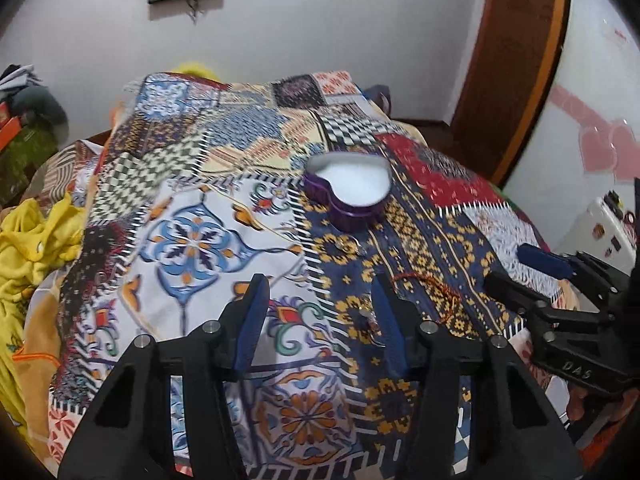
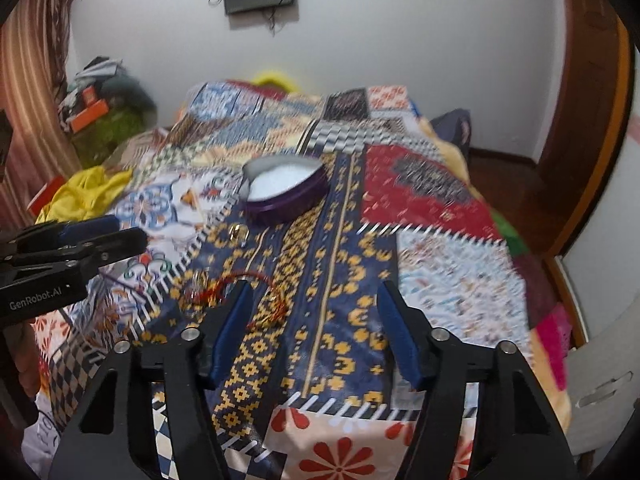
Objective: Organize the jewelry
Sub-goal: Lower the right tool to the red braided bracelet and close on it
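Both claws tilt down over the bed, jaws apart, grasping nothing: the left gripper (image 1: 316, 292) and the right gripper (image 2: 312, 296). A patchwork blanket (image 1: 192, 208) covers the bed beneath a white wall (image 1: 320, 20). The purple heart-shaped box (image 1: 347, 190) sits at twelve o'clock, open upward, its tip toward the claws; a red-gold bracelet (image 2: 244, 296) lies just beside the right gripper's left finger.

My left cam looks fwd along my fingers, tilted down at the bed w/ the patchwork quilt (image 1: 192, 240), fairly near. The heart-shaped box (image 1: 348, 192) sits ahead, right of centre. Right cam faces the same way, also tilted down; there the box (image 2: 284, 188) is ahead, left of centre. Both views share box, quilt and back wall, and each catches the other cam's fingers at its edge.
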Demonstrator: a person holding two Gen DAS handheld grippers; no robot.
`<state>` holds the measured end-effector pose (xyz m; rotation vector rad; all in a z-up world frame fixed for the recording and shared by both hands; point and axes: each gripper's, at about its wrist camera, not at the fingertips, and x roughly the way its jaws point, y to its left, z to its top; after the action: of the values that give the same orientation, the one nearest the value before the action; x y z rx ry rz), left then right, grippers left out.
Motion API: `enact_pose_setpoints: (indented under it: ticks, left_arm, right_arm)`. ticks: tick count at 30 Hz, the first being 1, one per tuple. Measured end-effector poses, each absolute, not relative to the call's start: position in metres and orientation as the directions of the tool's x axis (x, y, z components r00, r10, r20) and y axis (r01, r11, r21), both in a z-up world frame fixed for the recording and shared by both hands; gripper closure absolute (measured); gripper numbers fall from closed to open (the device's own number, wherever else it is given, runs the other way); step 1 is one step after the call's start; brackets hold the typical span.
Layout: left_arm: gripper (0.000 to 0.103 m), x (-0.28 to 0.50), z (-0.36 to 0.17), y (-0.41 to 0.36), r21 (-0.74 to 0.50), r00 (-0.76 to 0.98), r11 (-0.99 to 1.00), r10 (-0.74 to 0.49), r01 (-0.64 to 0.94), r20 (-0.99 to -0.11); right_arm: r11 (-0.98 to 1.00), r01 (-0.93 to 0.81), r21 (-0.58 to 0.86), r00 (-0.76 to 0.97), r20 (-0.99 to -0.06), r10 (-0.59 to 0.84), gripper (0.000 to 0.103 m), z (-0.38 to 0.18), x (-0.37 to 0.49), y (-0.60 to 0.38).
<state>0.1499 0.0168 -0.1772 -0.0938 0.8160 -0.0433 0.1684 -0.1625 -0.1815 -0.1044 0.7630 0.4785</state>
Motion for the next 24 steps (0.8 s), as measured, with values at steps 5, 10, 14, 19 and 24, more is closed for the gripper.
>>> enact_pose_setpoints:
  ticks: [5, 10, 14, 19, 24]
  left_arm:
    - [0.062, 0.164, -0.19, 0.012, -0.14, 0.646, 0.989, -0.133, 0.041, -0.752]
    - [0.074, 0.176, -0.203, 0.01, -0.204, 0.606, 0.977, -0.198, 0.06, -0.771]
    - [0.08, 0.179, -0.211, 0.011, -0.212, 0.59, 0.976, -0.201, 0.052, -0.782]
    - [0.087, 0.176, -0.212, 0.021, -0.213, 0.598, 0.977, -0.182, 0.02, -0.781]
    - [0.088, 0.176, -0.214, 0.025, -0.202, 0.592, 0.979, -0.175, 0.021, -0.787]
  right_arm:
    - [0.867, -0.493, 0.079, 0.573, -0.72, 0.392, 0.055, -0.196, 0.178, -0.15]
    - [0.845, -0.532, 0.053, 0.539, -0.748, 0.387, 0.065, -0.21, 0.183, -0.14]
    - [0.84, -0.542, 0.009, 0.551, -0.752, 0.363, 0.073, -0.214, 0.184, -0.138]
    - [0.851, -0.525, -0.016, 0.569, -0.751, 0.336, 0.082, -0.214, 0.189, -0.147]
    - [0.871, -0.49, -0.025, 0.589, -0.746, 0.31, 0.088, -0.214, 0.196, -0.155]
